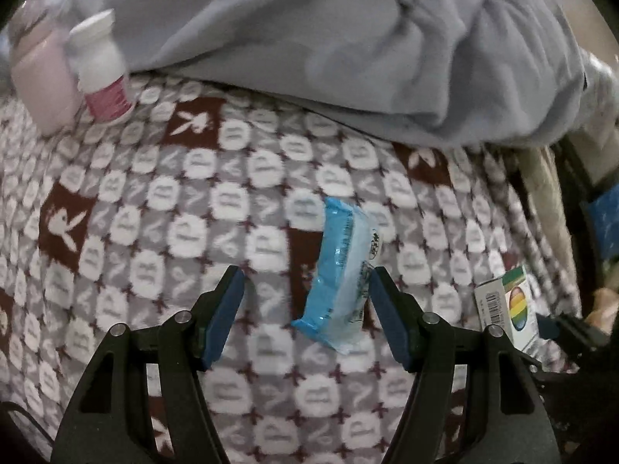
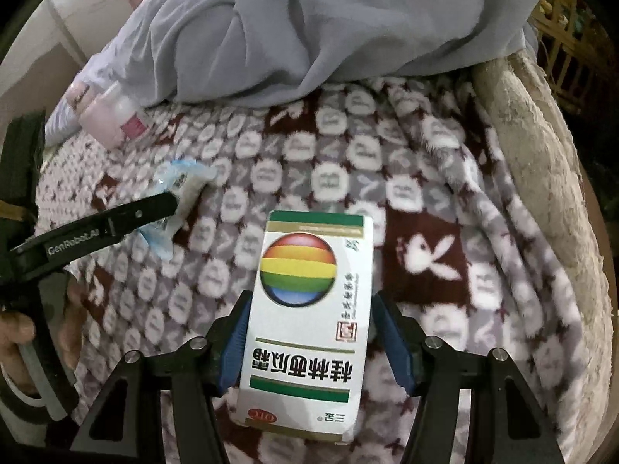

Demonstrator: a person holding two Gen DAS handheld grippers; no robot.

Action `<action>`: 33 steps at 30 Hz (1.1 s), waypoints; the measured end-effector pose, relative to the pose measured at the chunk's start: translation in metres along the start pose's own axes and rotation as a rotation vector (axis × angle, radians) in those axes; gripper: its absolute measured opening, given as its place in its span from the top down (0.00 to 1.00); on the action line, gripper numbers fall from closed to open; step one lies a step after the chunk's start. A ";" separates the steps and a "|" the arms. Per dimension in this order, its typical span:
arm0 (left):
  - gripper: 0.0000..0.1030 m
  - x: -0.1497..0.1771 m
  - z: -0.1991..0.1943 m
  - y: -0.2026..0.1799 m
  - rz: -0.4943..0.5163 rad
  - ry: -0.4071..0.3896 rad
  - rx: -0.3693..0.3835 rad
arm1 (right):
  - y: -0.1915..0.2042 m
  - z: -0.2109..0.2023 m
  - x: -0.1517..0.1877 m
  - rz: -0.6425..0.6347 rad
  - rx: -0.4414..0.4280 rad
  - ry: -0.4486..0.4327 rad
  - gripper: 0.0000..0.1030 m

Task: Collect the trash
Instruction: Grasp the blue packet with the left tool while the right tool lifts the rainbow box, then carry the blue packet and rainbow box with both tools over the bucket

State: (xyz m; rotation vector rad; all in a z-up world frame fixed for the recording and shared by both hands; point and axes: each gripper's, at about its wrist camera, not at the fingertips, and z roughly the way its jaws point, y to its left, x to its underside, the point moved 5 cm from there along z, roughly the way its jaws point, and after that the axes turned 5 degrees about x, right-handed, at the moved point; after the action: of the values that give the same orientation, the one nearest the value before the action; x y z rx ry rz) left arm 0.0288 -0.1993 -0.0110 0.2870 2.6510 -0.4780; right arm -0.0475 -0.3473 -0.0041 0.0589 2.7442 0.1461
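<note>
A light blue tissue pack point(image 1: 340, 270) lies on the patterned blanket point(image 1: 154, 193) between the fingers of my left gripper point(image 1: 306, 274), close against the right finger and well clear of the left one. That gripper is open. In the right wrist view the pack point(image 2: 182, 181) shows beside a left finger point(image 2: 116, 220). A white medicine box point(image 2: 309, 309) with a rainbow ball sits lengthwise between the pads of my right gripper point(image 2: 311, 295), and both pads meet its long sides. The same box point(image 1: 503, 309) appears at the blanket's right edge.
A pink bottle point(image 1: 42, 77) and a white bottle with a pink label point(image 1: 102, 69) stand at the far left. A heaped grey-blue quilt point(image 1: 309, 38) covers the far side. A beige padded edge point(image 2: 541, 174) bounds the right. A person's hand point(image 2: 15, 332) holds the left gripper's handle.
</note>
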 end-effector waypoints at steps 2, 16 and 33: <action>0.37 0.003 0.002 -0.009 0.020 0.001 -0.017 | 0.000 -0.001 0.002 -0.008 0.004 -0.017 0.42; 0.83 0.019 -0.043 -0.064 0.073 -0.008 0.123 | -0.030 -0.071 0.023 0.037 -0.007 -0.165 0.50; 0.83 0.052 -0.076 -0.201 0.263 -0.048 0.164 | -0.116 -0.134 0.076 0.160 0.099 -0.229 0.50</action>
State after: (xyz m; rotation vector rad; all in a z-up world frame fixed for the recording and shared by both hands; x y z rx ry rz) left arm -0.1007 -0.3487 0.0875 0.6567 2.4828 -0.6063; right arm -0.1721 -0.4702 0.0776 0.3044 2.5144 0.0433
